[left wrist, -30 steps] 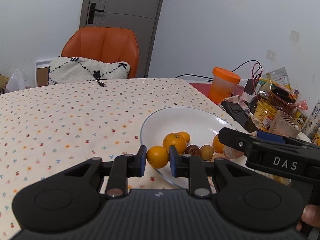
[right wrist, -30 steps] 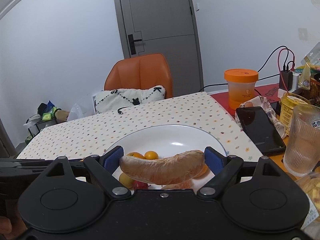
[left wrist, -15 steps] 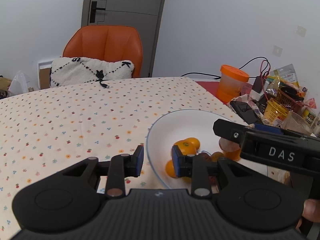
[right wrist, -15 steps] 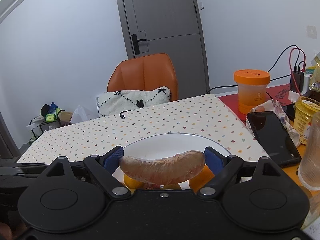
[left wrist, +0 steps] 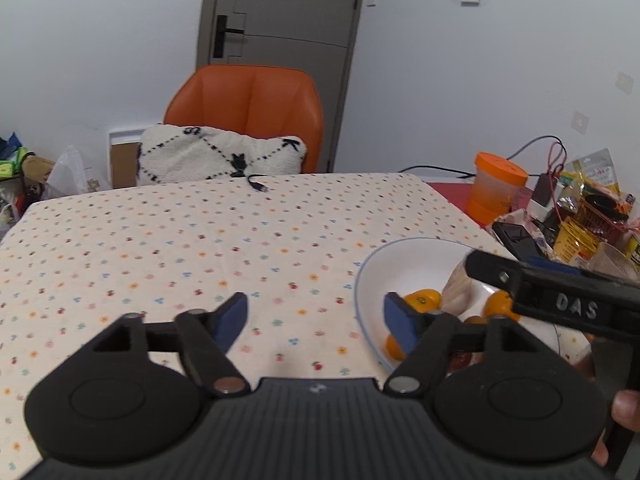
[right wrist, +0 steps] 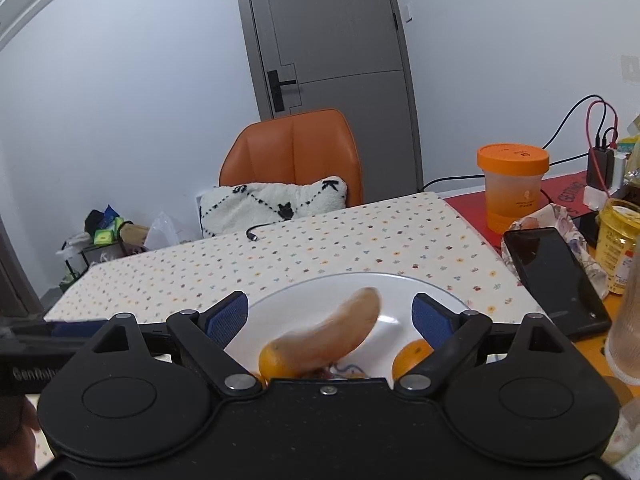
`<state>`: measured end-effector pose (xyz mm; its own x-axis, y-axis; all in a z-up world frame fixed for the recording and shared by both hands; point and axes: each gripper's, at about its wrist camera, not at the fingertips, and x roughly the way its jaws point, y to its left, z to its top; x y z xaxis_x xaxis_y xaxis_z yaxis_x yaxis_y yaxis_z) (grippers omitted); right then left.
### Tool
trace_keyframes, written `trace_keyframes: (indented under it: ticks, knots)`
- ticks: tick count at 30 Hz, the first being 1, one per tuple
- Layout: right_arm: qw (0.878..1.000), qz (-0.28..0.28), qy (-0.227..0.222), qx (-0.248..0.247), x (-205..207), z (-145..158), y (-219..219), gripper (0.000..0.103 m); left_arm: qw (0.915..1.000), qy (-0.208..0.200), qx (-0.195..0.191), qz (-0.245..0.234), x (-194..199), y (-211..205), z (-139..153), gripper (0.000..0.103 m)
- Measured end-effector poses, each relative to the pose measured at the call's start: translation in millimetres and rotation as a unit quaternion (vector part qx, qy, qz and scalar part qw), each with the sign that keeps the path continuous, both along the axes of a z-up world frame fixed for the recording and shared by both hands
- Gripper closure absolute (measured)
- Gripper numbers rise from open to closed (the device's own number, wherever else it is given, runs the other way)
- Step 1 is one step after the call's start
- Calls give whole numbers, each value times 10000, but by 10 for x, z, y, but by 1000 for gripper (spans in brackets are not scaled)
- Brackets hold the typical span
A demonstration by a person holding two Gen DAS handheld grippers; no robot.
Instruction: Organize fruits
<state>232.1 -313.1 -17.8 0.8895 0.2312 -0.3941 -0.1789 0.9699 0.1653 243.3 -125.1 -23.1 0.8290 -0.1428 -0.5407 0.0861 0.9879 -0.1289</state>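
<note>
**Both grippers open over the fruit plate**

The right gripper (right wrist: 329, 316) has its blue-padded fingers (right wrist: 227, 317) spread wide, nothing between them touching the pads. The long curved brownish fruit (right wrist: 334, 338) (banana-shaped, soft-looking skin, a bit blurred) sits tilted over the plate (right wrist: 400, 286), one end resting on an orange (right wrist: 272, 362); another orange (right wrist: 412, 356) lies to its right. I can't tell if the raised end touches anything.

The left gripper (left wrist: 316, 318) is open too, empty, with its right finger over the plate's (left wrist: 404, 256) near-left rim. Smooth round oranges (left wrist: 424, 300) are bunched in the plate there, partly hidden behind the right gripper's black body.

The plate is glossy white, round and shallow. It stands on the counter (left wrist: 180, 240), covered in a cream cloth with tiny coloured flower dots. Past the far edge there's an orange chair (left wrist: 248, 108) with a fuzzy white cushion (left wrist: 216, 156), then a grey door (left wrist: 280, 40) in a plain white wall. An orange-lidded cup (right wrist: 512, 184) and a black phone (right wrist: 552, 276) sit off to the right.
</note>
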Motion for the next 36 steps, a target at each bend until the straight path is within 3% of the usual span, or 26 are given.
trace_keyframes:
  ticks: [11,33,36]
  knots:
    - [9999,0,123,60,-285,33,40,13,9999,-2,-41,138,-247,185,76,13]
    - [9997,214,125,25,-907,191,269,0,9989,205,-80,412,-890,544,183,9]
    - [9995,273,140,17,-1001,213,308,0,9988,169,-76,452,-995,592,211,3]
